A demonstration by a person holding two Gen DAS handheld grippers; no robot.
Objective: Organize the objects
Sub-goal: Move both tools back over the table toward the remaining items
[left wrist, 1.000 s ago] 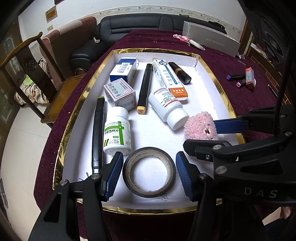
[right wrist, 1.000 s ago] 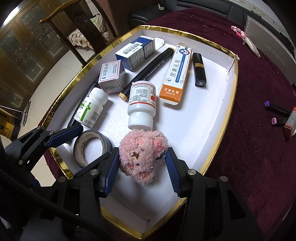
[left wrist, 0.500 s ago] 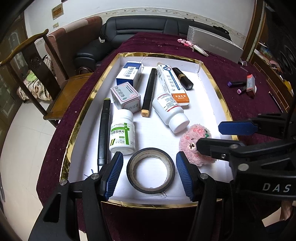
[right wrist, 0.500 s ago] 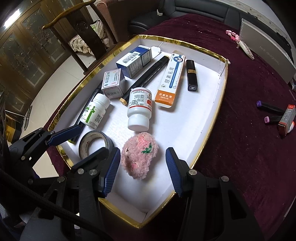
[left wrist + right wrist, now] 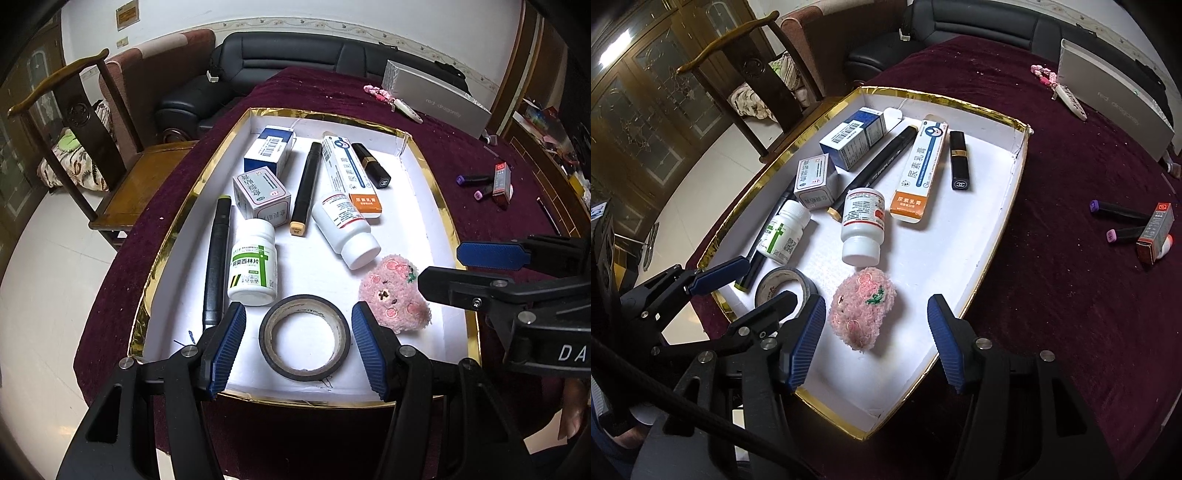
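- Tongs first: right gripper [image 5: 875, 334] has just been opening, jaws clear of the pink plush [image 5: 862, 308]; left gripper [image 5: 297, 349] gapes around the tape roll [image 5: 304, 341], untouched.
- Tray [image 5: 1001, 236] already holds bottles, boxes, markers.
- Purple markers [image 5: 1121, 218] wait outside on the cloth.

- Bright, even room light; the white tray [image 5: 417, 221] floor nearly glares.
- Soft, short shadows under things.
- Fisheye bends edges, corners go black (cabinet [image 5: 646, 110] side dimmer).
- Focus sharp throughout.
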